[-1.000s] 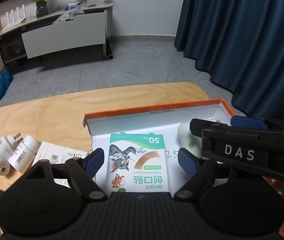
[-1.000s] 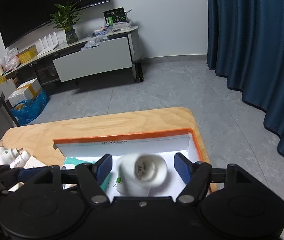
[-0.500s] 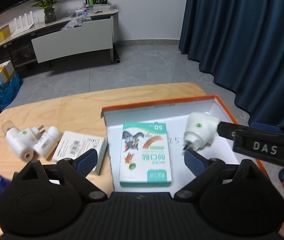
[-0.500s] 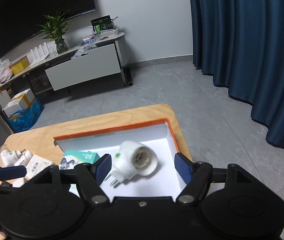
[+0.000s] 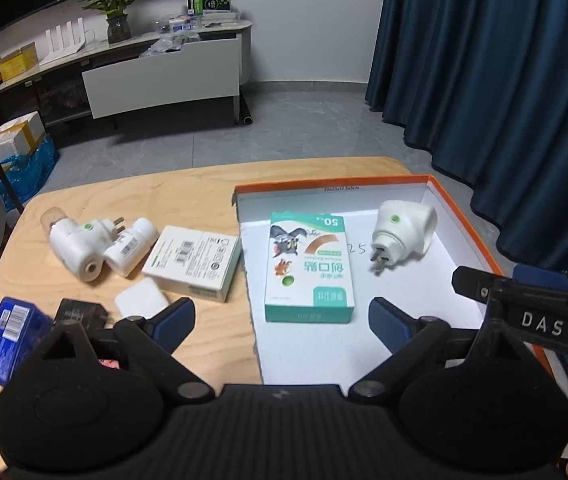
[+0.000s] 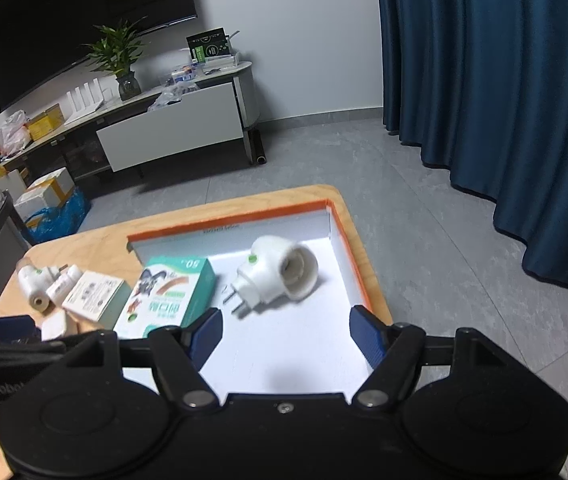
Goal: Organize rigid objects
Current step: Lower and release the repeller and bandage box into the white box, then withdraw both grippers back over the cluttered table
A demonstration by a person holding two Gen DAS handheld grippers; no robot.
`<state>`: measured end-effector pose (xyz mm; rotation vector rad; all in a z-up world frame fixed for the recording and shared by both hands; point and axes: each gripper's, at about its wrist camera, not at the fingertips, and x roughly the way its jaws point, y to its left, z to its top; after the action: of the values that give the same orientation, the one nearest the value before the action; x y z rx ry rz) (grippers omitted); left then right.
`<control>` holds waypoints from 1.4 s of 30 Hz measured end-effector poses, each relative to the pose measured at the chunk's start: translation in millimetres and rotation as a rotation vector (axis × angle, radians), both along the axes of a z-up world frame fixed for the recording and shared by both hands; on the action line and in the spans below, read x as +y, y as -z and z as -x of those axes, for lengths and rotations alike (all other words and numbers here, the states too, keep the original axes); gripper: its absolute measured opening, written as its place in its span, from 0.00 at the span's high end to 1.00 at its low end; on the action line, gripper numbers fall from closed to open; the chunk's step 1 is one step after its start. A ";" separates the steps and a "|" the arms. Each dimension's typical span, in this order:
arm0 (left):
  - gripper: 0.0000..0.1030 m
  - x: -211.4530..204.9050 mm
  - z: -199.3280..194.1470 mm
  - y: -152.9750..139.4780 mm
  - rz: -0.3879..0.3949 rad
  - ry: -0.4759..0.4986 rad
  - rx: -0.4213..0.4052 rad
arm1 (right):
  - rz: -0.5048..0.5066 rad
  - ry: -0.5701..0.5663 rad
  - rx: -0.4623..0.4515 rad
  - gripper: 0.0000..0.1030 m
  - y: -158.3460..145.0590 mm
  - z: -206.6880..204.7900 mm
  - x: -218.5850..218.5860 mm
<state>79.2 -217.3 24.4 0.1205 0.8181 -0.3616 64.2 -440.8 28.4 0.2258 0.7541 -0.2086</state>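
Both grippers have drawn back from the orange-rimmed tray (image 5: 464, 220); the left gripper (image 5: 281, 322), its fingers having just been opening, stands wide and empty; the right gripper (image 6: 286, 334), marked "DAS", is also spread with nothing between its fingers; the bandage box (image 5: 310, 266), printed "50", and a white plug adapter (image 5: 402, 232) lie apart in the tray, "25" written between them; a barcoded white box (image 5: 191, 262) lies on the table (image 5: 163, 192).

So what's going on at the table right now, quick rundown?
Left gripper and right gripper both open, empty. Bandage box and white plug lie in orange-rimmed tray. More items wait left; nothing blocking.
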 end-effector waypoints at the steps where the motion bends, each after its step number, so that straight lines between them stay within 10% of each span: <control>1: 0.07 1.7 2.0 0.1 -0.001 -0.002 -0.001 | 0.000 -0.003 0.002 0.19 0.1 2.2 2.9; 42: 0.07 106.4 42.9 17.3 0.000 -0.143 0.017 | -0.023 -0.162 0.068 0.19 23.7 29.1 101.2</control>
<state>36.3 -110.8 7.1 0.0578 0.8385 -0.2278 35.1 -339.6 4.7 0.1793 0.8384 -0.0542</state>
